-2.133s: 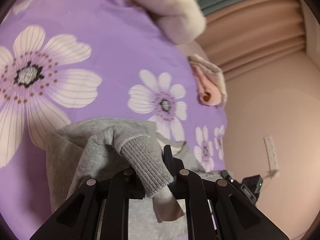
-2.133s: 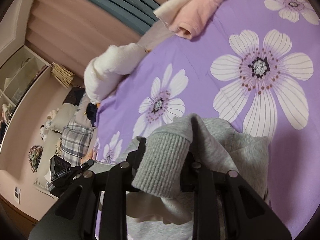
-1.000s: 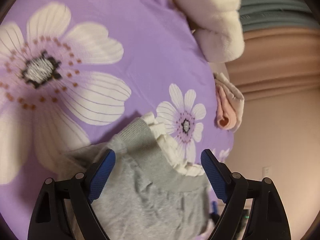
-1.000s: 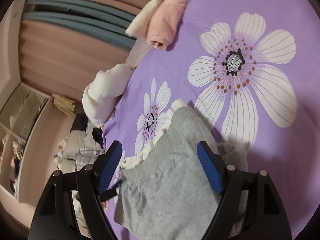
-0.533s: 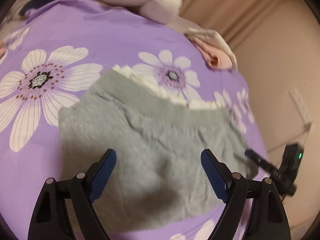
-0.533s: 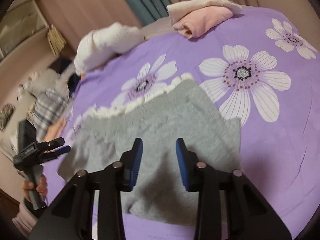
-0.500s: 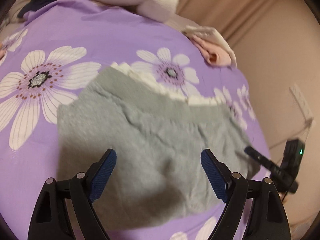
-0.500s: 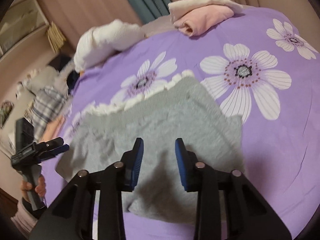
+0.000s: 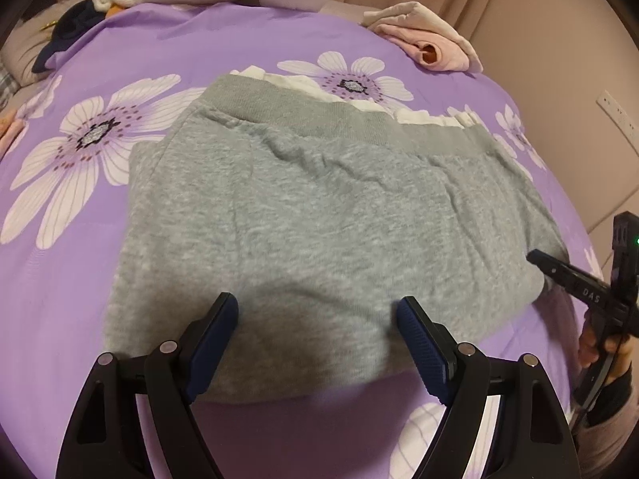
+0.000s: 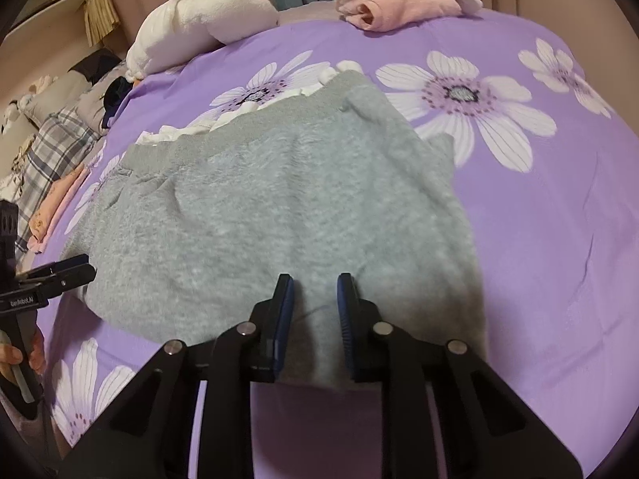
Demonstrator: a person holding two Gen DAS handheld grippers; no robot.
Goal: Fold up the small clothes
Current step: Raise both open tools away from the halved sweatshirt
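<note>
One grey fleece garment with a ribbed band and a white frilled edge, spread flat on a purple bedcover printed with white flowers. Two black two-finger grippers with blue ribbed pads. One folded pink-and-cream garment and one white plush bundle at the far edge of the bedcover; a plaid cloth beyond the bed.

Left gripper: jaws spread wide, holding nothing, poised at the near hem of the grey garment; contact not discernible.

Right gripper: jaws narrowly parted, gripping nothing, tips over the near hem; contact not discernible.

Grey garment: folded into a rough rectangle, lightly wrinkled below the band, frill showing along the far edge.
</note>
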